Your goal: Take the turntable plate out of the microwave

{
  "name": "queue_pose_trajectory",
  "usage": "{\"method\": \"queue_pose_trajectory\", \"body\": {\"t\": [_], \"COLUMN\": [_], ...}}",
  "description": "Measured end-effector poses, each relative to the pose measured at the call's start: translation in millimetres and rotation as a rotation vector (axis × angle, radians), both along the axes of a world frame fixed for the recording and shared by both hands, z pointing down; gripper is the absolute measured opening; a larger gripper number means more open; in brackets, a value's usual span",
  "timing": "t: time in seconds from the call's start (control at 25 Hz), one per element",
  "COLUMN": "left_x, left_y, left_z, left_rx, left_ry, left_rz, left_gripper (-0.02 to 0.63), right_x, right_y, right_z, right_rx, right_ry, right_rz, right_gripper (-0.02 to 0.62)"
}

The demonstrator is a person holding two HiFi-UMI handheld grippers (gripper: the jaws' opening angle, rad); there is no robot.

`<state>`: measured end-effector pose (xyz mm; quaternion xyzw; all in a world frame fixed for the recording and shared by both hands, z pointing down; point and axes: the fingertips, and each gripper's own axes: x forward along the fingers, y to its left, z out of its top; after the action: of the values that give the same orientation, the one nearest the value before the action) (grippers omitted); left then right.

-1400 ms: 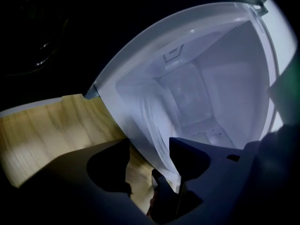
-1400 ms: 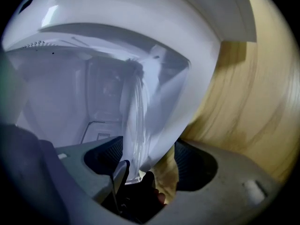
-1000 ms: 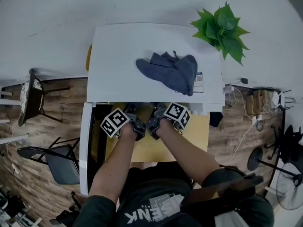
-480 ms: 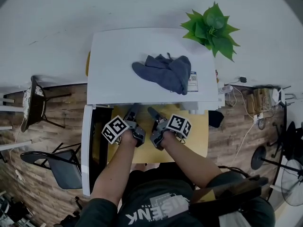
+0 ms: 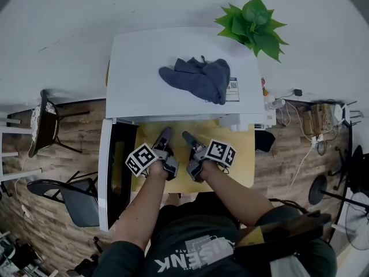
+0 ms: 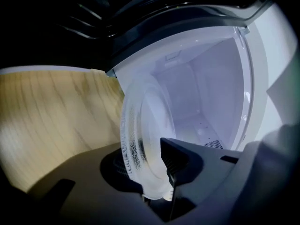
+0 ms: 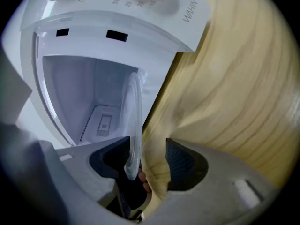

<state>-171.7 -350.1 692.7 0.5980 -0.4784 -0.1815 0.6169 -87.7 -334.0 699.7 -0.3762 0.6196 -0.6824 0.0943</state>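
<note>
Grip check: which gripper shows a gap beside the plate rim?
The right gripper: closing, but the turntable plate rim sits by one pad with a wide gap to the other. The left gripper, also closing, has both pads against the plate.

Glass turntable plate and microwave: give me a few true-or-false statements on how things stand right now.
1. The microwave has its door open. True.
2. The rim of the glass turntable plate sits between the jaws of the left gripper. True; those jaws are closing, with the pads against the rim.
3. Both pads of the right gripper press on the plate. False: the rim lies against one pad and the other stands clear; the jaws are closing.
4. The blue-grey cloth lies inside the microwave. False: it lies on top of it.
</note>
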Motion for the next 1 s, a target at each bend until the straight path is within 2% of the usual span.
{"method": "queue_pose_trajectory", "body": {"t": [0.16, 0.28, 0.4, 0.52, 0.72, 1.0], "left_x": [-3, -5, -3, -3, -2, -1], "left_y": [10, 17, 23, 29, 35, 48], "left_z": [0, 0, 0, -3, -18, -33], "left_rx": [0.005, 0.006, 0.003, 0.014, 0.080, 0.130], "left_ry": [0.027, 0.052, 0.058, 0.033, -0.043, -0.085], "left_rz": [-0.027, -0.044, -0.048, -0.052, -0.047, -0.101], "left_gripper": [0.120, 0.109, 0.104, 0.101, 0.083, 0.087], "right_x": [6, 3, 0, -3, -2, -1], "right_y": [-14, -18, -16, -14, -10, 1], "right_z": [-6, -6, -11, -20, -28, -47], "right_rx": [0.055, 0.076, 0.114, 0.152, 0.187, 0.271], "right_ry": [-0.045, -0.062, -0.059, -0.079, -0.098, -0.064], "right_rz": [0.025, 0.004, -0.020, -0.048, -0.074, -0.152], "right_gripper": [0.242, 0.237, 0.167, 0.083, 0.078, 0.072]}}
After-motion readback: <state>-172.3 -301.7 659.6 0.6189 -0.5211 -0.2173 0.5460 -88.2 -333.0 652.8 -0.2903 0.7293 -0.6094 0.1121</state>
